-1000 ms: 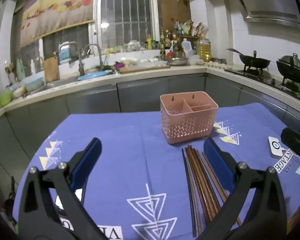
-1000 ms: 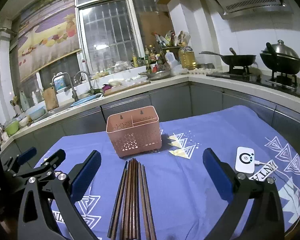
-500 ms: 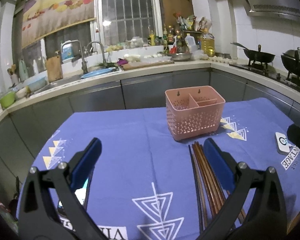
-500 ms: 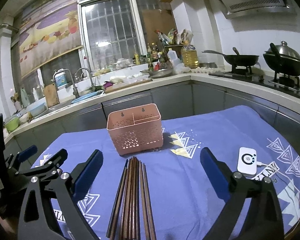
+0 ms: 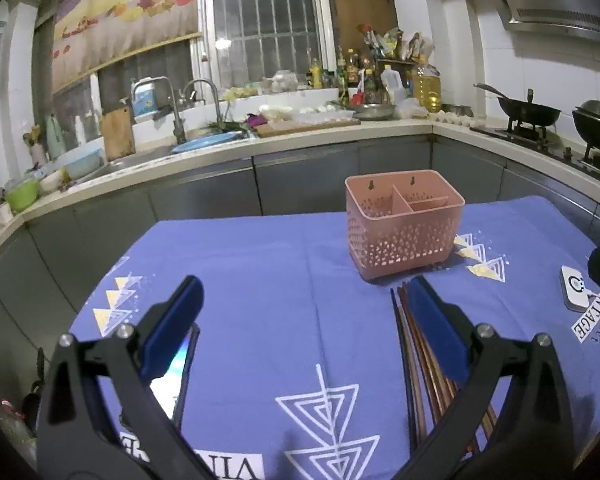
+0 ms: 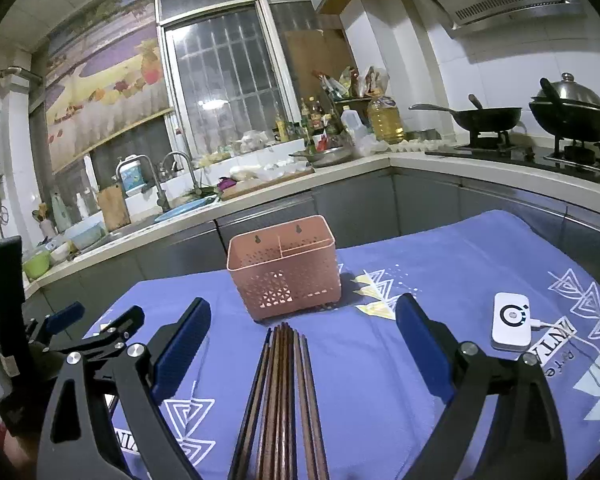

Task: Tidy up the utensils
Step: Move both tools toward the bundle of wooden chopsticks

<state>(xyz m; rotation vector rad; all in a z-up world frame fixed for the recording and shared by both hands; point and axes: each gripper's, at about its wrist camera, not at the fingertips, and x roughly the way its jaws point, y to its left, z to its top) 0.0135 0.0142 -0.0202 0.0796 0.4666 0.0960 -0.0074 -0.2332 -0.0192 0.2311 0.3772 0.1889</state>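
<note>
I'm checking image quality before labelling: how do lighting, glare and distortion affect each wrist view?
Left wrist view: dim indoor light, fisheye bends the counter edge, glare on the phone screen beside the left gripper. Right wrist view: similar bending; chopsticks blur toward the bottom edge; pink basket stays sharp.

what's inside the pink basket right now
Nothing shows in the pink basket: the upper parts of its compartments look empty, and the chopsticks lie on the cloth in front. The compartment floors are hidden behind its front wall.
</note>
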